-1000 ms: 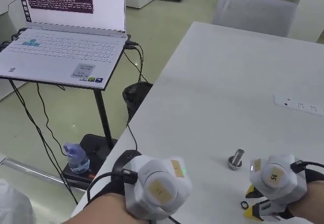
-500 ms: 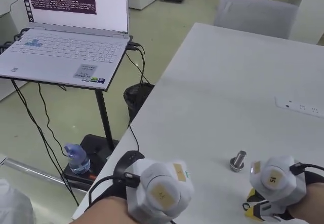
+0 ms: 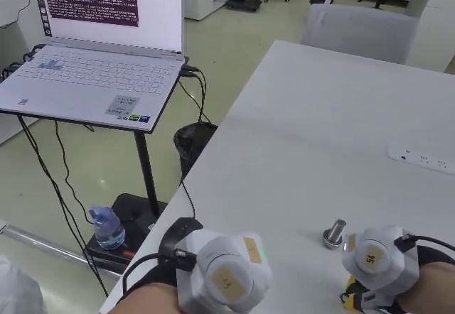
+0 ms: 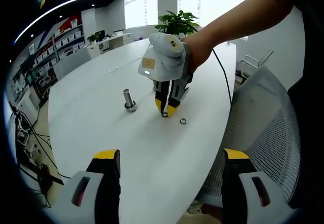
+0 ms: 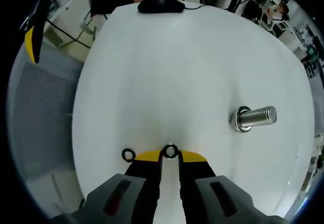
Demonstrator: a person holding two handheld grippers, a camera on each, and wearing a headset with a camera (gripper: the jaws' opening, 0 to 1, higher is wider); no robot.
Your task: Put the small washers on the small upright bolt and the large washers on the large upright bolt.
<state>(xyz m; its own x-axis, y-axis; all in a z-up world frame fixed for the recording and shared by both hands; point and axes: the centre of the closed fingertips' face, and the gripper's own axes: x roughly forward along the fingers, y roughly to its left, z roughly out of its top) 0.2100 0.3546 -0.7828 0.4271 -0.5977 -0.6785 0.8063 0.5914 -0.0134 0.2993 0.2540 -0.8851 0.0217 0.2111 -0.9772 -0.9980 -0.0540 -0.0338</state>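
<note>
Pinching a washer (image 5: pixel 170 151) between their yellow tips, my right tongs (image 5: pixel 170 156) are drawn in narrow around it, low over the white bench (image 5: pixel 167 57). I cannot tell whether the ring touches the surface. A loose washer (image 5: pixel 128 155) lies flat on the bench just beside those tips, apart from the held one. An upright bolt (image 5: pixel 254 116) stands near them on the bench, threads up, with a ring-shaped base that could be its head or a washer; I cannot tell which.

My left tongs (image 4: pixel 171 155) are spread wide and hold nothing. They sit back from the work and face the right tongs. In the left gripper view the bolt stands to one side of the right tongs and the loose washer lies to the other.

From the head view, a power strip (image 3: pixel 423 159) lies farther back on the bench. An open laptop (image 3: pixel 92 79) sits on a stand off the bench's edge, with a water bottle (image 3: pixel 108 223) on the floor below it.
</note>
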